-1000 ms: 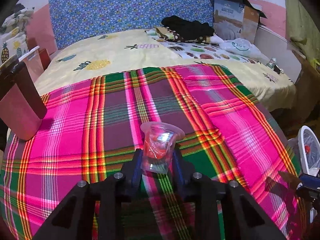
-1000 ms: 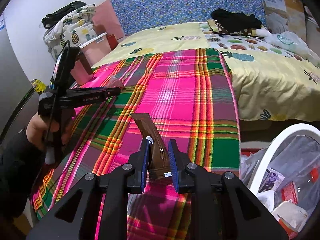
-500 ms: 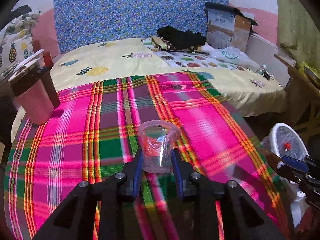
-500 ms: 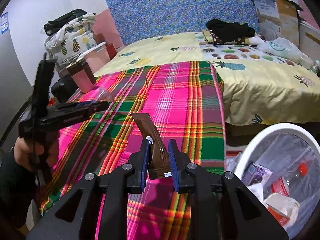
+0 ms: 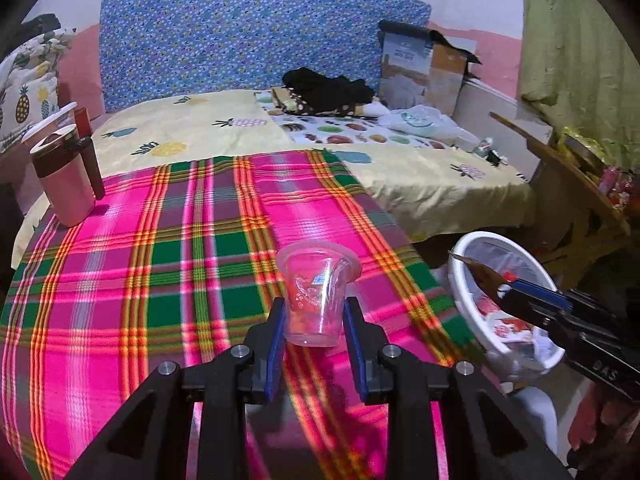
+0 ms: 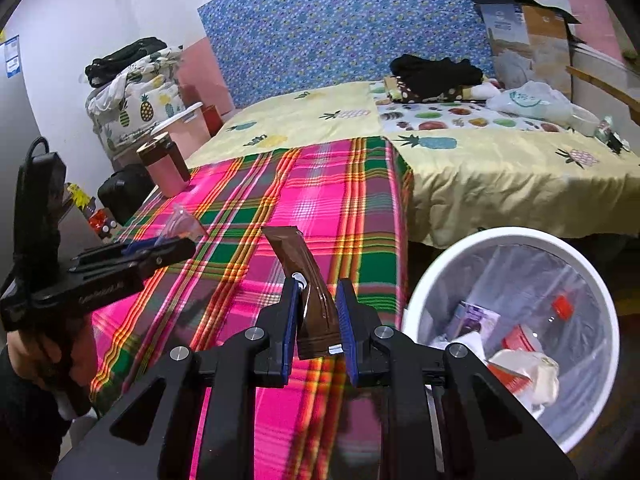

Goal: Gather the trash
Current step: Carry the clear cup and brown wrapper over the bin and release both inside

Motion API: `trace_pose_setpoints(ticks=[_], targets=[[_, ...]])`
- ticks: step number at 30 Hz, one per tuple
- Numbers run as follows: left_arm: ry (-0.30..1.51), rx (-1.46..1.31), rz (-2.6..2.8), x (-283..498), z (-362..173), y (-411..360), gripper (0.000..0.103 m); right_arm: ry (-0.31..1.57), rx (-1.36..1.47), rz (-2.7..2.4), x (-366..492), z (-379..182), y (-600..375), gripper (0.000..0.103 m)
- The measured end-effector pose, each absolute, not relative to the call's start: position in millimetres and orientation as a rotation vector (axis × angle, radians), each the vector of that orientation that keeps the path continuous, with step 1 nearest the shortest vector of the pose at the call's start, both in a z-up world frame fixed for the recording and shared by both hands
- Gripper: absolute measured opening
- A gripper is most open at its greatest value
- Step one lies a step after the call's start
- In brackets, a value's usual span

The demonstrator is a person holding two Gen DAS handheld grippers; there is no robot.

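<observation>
A clear plastic cup with red print is held upright above the plaid blanket, my left gripper shut on its lower half. My right gripper is shut on a brown wrapper that sticks up and forward over the blanket's near right corner. The white trash bin, lined with clear plastic and holding several scraps, stands on the floor just right of the right gripper. From the left wrist view the bin lies to the right, with the wrapper's tip over its rim. The left gripper with the cup shows at left.
A pink tumbler with a brown lid stands on the blanket's far left corner. Behind lies a yellow pineapple bedsheet with dark clothes, a plastic bag and a cardboard box. A wooden piece of furniture stands right of the bed.
My left gripper has lifted the cup and carried it right, bringing the bin and right gripper into its view. My right gripper rose and shifted toward the bin, which now shows more fully.
</observation>
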State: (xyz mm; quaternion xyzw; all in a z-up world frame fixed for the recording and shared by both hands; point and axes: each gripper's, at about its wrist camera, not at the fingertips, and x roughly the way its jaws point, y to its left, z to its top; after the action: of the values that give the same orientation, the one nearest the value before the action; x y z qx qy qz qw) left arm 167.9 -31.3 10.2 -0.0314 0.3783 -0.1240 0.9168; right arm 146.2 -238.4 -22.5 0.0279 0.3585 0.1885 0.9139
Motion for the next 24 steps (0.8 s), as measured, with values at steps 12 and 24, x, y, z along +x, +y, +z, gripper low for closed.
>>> trace_pose_setpoints(ticks=[12, 24], targets=[[0.765, -0.064, -0.326, 138.1, 19.7, -68.9, 0.028, 0.71, 0.07, 0.36, 131.6, -17.3, -253.9, 0.02], [0.769, -0.037, -0.41, 136.9, 18.8, -114.5, 0.028, 0.701, 0.094, 0.303, 122.9, -18.7, -283.8, 0.02]])
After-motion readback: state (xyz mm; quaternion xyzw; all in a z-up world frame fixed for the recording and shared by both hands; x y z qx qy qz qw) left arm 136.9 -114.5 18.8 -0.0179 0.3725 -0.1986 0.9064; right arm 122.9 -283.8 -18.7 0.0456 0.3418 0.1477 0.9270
